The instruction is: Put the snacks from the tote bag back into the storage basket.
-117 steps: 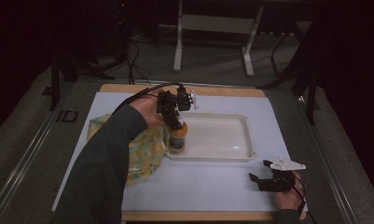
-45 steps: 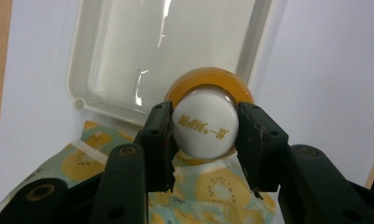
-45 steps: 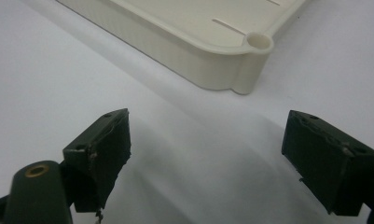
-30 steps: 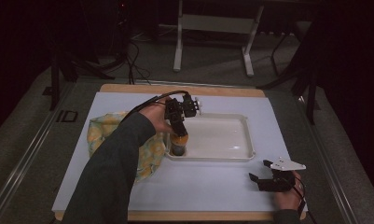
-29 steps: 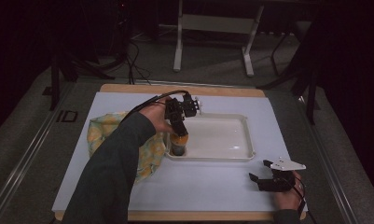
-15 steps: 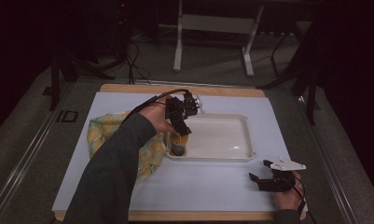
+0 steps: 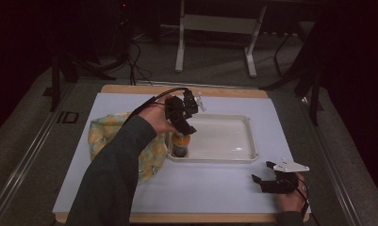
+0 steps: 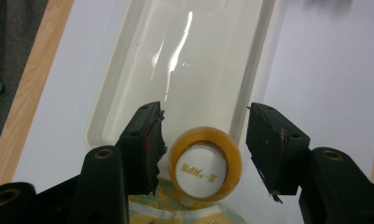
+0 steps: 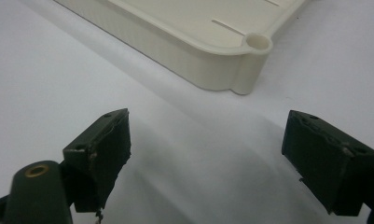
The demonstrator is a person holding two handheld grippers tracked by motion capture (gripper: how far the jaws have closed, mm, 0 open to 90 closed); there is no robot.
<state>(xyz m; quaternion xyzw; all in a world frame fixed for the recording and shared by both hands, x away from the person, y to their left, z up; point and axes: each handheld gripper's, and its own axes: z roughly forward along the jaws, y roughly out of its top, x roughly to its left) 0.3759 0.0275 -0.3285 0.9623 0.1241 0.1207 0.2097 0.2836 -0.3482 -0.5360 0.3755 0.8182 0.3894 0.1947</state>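
Note:
A small amber bottle [image 7: 179, 144] with a white cap stands upright in the near left corner of the white tray [image 7: 224, 139]. My left gripper [image 7: 183, 112] hangs just above it, open. In the left gripper view the bottle [image 8: 205, 164] sits below and between the two jaws, with a gap on each side, and the tray [image 8: 128, 79] stretches away beyond my left gripper [image 8: 208, 135]. My right gripper [image 7: 270, 181] rests open on the white table cover near the front right. Its own view shows my right gripper [image 9: 208, 140] with nothing between the jaws, and the tray's corner [image 9: 250, 51] ahead.
A yellow patterned cloth [image 7: 112, 139] lies crumpled to the left of the tray, partly under the person's left sleeve [image 7: 116, 174]. The white cover [image 7: 215, 188] spreads over a wooden board. Dark floor, cables and a table stand [image 7: 215, 28] lie beyond the far edge.
The left gripper has shifted slightly to the right above the bottle and tilted a little. The bottle stays in the tray's corner. The right gripper has not moved.

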